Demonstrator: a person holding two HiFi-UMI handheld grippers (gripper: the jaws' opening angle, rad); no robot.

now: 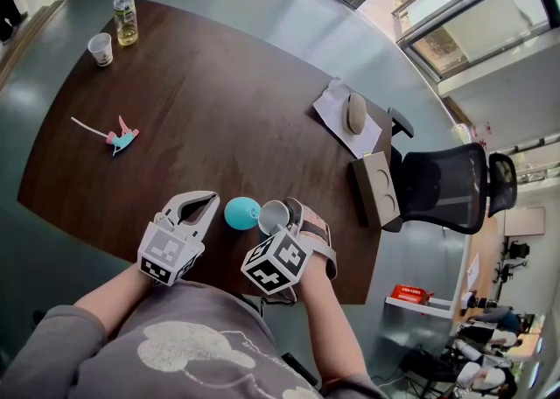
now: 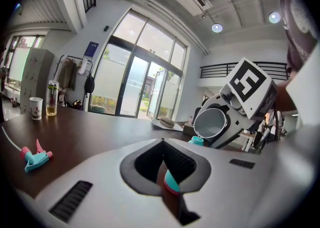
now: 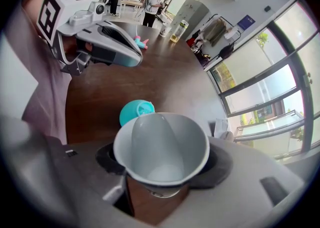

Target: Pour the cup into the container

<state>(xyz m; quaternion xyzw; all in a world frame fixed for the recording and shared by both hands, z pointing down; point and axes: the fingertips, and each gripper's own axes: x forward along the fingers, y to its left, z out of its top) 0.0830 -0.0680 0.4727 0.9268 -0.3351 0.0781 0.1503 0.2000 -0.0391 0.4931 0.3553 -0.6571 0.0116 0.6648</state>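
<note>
Supporting surface: dark brown wooden bench (image 1: 219, 117); the work sits at its near edge, about midway along.
Right gripper (image 1: 289, 220): jaws clamped on the lower body of the cup, which is tipped well over toward the container.
Left gripper (image 1: 194, 211): just left of the container, jaws pinched on a small teal piece with a pink rim (image 2: 172, 184); possibly the container's cap, unconfirmed.
Container: round teal plastic container (image 1: 241, 213), resting on the bench between the two grippers.
Cup: pale grey flared plastic cup (image 3: 161, 147), lip just beside the container's top; no contents visible inside.
Handling: judged light, stiff and smooth-walled, liable to slip if held loosely. Best held low on the body, as now, leaving the rim free.
Risk: container looks light and rounded; a nudge from the lip could roll it.
</note>
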